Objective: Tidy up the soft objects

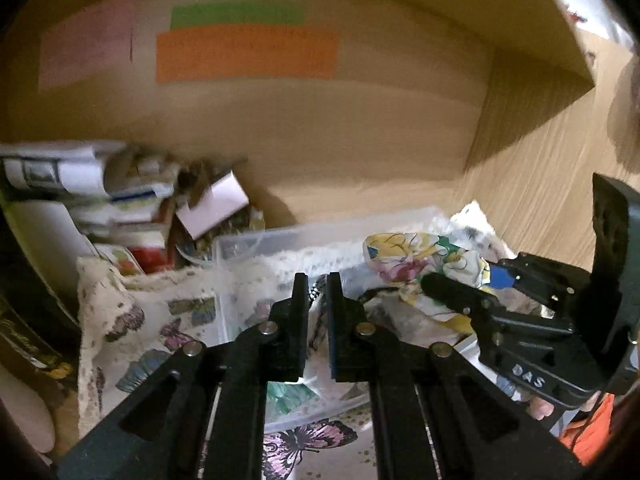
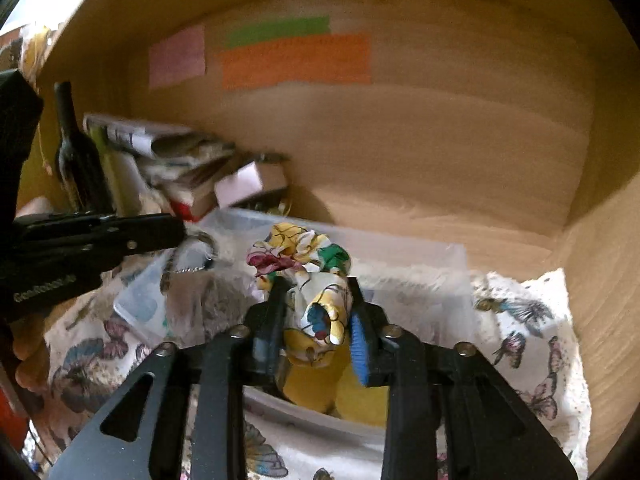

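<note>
1. One floral cloth (image 2: 316, 276) sits bunched between my right gripper (image 2: 316, 304) fingers, which pinch it above the clear plastic bin (image 2: 420, 256).
2. My left gripper (image 1: 317, 292) has its jaws narrowed to a slim gap over the bin's near side; I can't tell whether they hold anything.
3. Beneath the bin I see a butterfly-print cloth (image 2: 528, 340), with stacked books (image 2: 172, 160) behind it.

A light wooden back panel (image 2: 400, 140) carries pink (image 2: 178, 60), green (image 2: 280, 30) and orange (image 2: 296, 60) paper notes. A wooden side wall (image 1: 528, 92) closes the recess. Warm, dim light falls across the wood grain.
</note>
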`<action>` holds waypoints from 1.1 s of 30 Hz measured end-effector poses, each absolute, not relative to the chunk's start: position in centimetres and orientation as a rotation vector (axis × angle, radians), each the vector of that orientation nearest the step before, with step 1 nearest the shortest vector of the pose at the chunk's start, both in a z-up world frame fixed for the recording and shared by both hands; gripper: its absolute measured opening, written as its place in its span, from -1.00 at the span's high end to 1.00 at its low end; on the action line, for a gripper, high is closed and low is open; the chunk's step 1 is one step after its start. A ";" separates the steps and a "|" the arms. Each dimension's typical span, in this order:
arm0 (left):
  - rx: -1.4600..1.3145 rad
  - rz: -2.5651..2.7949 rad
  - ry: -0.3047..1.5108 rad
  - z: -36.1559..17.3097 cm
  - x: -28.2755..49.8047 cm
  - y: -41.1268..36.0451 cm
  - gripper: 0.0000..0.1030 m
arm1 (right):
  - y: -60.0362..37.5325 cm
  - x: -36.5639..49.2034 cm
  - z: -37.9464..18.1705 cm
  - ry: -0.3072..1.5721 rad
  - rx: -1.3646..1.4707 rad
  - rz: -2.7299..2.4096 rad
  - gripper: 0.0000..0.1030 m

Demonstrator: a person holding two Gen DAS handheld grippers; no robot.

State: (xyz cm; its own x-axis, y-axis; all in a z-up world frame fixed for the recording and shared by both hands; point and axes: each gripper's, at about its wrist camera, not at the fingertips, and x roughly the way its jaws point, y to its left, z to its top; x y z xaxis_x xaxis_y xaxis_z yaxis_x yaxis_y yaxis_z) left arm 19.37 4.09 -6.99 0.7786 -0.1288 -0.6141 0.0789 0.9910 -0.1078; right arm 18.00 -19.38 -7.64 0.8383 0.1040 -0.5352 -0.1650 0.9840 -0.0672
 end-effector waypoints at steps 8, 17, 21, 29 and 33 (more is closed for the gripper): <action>-0.058 -0.119 0.704 -7.9 19.0 3.8 0.43 | -19.4 17.1 -7.1 0.529 -0.129 0.116 -0.14; -0.021 -0.086 0.515 -3.2 13.7 2.9 -0.11 | -19.9 13.1 -3.4 0.397 -0.103 0.114 -0.22; -0.022 -0.075 0.441 -1.5 11.5 2.2 -0.17 | -19.9 10.6 -1.5 0.325 -0.098 0.121 -0.23; -0.035 -0.078 0.342 0.7 7.2 1.2 -0.27 | -19.4 4.7 1.3 0.171 -0.105 0.122 -0.50; -0.035 -0.064 0.283 1.5 4.9 0.8 -0.54 | -19.2 2.6 1.9 0.122 -0.105 0.121 -0.67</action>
State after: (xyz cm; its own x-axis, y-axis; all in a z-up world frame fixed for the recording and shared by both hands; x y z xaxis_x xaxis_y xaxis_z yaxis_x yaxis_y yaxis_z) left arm 4.89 0.80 1.47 0.9582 -0.0677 -0.2779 0.0579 0.9974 -0.0433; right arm 2.61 -19.18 1.95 0.9852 0.1137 -0.1280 -0.1265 0.9872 -0.0969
